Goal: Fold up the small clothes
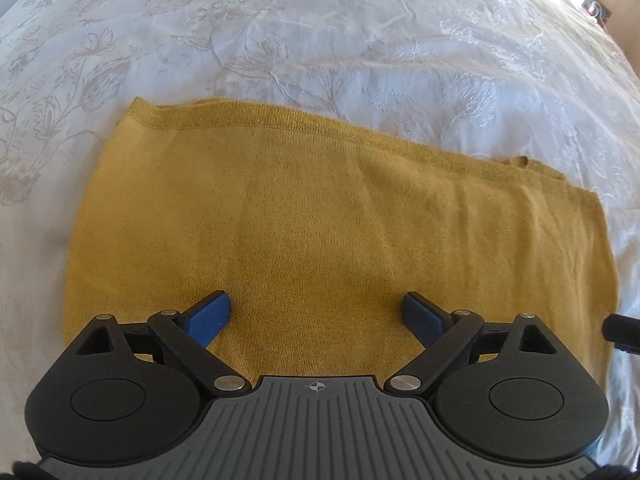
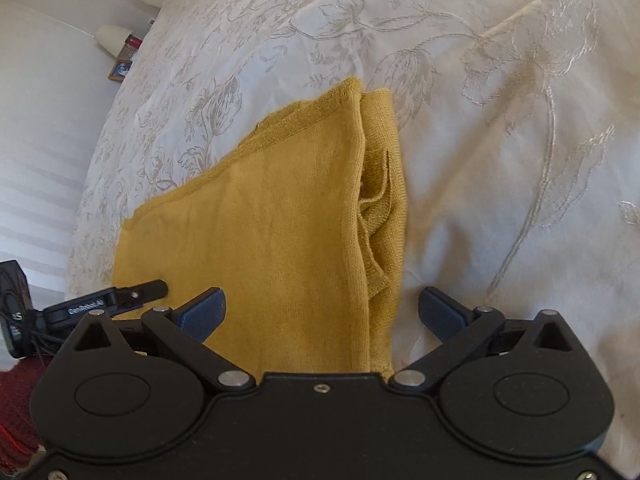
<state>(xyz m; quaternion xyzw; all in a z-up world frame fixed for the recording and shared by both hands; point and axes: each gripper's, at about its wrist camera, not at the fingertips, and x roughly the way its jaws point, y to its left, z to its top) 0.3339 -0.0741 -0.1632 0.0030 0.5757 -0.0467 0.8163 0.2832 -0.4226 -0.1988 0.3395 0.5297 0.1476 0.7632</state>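
White bedspread [image 1: 320,40]: embroidered floral cover on the bed, stretching ahead of both grippers and carrying everything.
Mustard knit garment [image 1: 320,208]: already folded into a flat panel, lying right under and ahead of the left gripper; seen from the right wrist its layered edge [image 2: 376,200] runs straight out between the fingers.
Handling: looks soft, light, floppy knit; layers likely to slide apart, so my call is pinch through all layers at a corner or the hem band.
Left gripper [image 1: 318,316]: jaws spread wide, empty, hovering low over the near edge.
Right gripper [image 2: 322,312]: wide too, holding nothing, straddling the stacked edge.
Blue pads [image 2: 204,312]: clear of the cloth.
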